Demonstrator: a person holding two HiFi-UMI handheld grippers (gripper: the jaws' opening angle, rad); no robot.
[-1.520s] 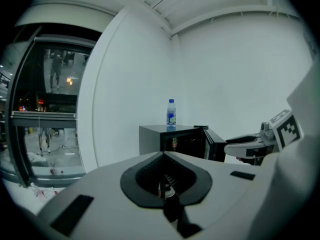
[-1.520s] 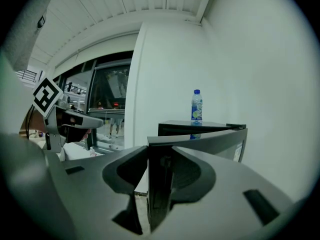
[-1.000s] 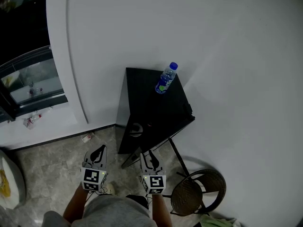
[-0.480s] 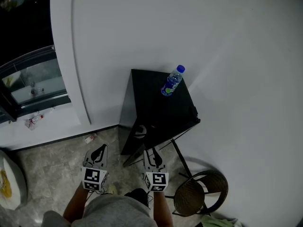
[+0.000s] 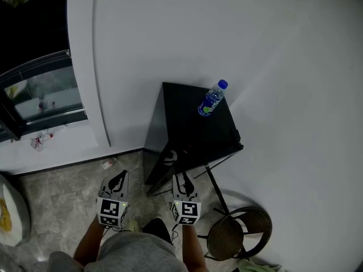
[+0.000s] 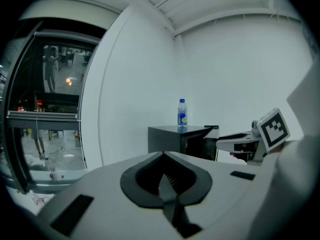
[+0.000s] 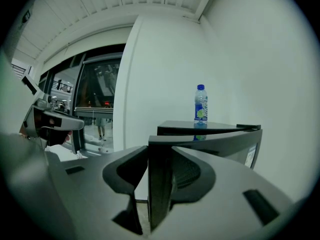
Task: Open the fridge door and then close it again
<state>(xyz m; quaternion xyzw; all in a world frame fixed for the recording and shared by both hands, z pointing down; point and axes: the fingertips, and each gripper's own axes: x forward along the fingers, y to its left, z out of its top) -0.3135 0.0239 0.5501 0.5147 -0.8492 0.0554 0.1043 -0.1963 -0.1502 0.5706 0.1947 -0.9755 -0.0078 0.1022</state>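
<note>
Against the white wall (image 5: 238, 33) the black fridge (image 5: 198, 126) is standing with its door (image 7: 220, 144) hanging part-way open, so the opening half of the task is looking at least partly done, while shutting the door is yet to come (whether the swing is now going outward or back, I am not able to say). The door's free edge is pointing out over the stone floor (image 5: 62, 191), which is giving open room on the left; to the right a round chair (image 5: 238, 234) is sitting near the fridge's front corner, narrowing that side. The right gripper (image 5: 182, 181) is grasping the door's edge, its jaws standing on either face. The left gripper (image 5: 117, 181) is hanging clenched and empty beside it. A bottle (image 5: 212, 100) is standing upright on the fridge top, so a hard slam is likely risking a topple.
</note>
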